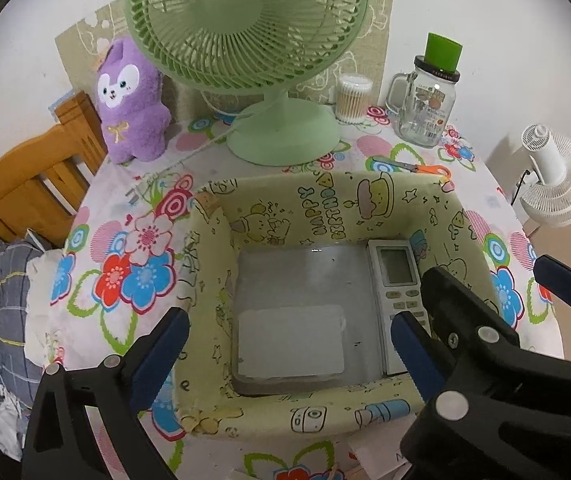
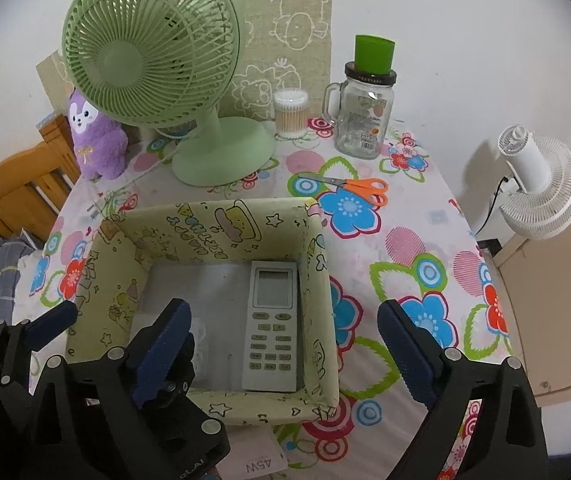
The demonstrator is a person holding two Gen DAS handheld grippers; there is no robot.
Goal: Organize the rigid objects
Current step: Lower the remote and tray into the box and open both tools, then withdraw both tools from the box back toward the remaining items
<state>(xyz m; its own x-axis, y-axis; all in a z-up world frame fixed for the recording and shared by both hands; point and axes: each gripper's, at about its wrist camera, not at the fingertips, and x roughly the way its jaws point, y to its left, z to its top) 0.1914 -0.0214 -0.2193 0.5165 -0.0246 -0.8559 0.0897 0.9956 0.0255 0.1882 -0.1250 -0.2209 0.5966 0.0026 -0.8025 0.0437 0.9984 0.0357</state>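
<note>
Left wrist view: we look down past the left gripper (image 1: 289, 356), its blue-padded jaws spread wide with nothing between the pads, poised over the open box (image 1: 325, 196). Below and between the fingers lies a white pad (image 1: 291, 344) on the grey floor of the box. By the right finger, along the box's right wall, lies the remote (image 1: 397, 276), screen end away from us; the right gripper (image 1: 481, 292) crosses in front of its lower half, jaws apart. Beyond the box stand a green fan (image 1: 245, 28), a purple plush (image 1: 131, 100), a tub of swabs (image 1: 353, 98) and a glass jar (image 1: 423, 108), with scissors (image 1: 421, 168) just past the far wall.

Right wrist view: we see the right gripper (image 2: 285, 348) with its jaws wide and empty. The remote (image 2: 273, 324) lies flat in the box (image 2: 221, 216) between the fingers, nearer the left one, touching neither pad. The left gripper (image 2: 117, 328) sits at the left, its jaws parted. Ahead to the right lie the scissors (image 2: 349, 186) on the flowered cloth (image 2: 425, 248); the fan (image 2: 149, 48) and jar (image 2: 365, 120) stand farther off. A white fan (image 2: 541, 192) stands off the table's right side.
</note>
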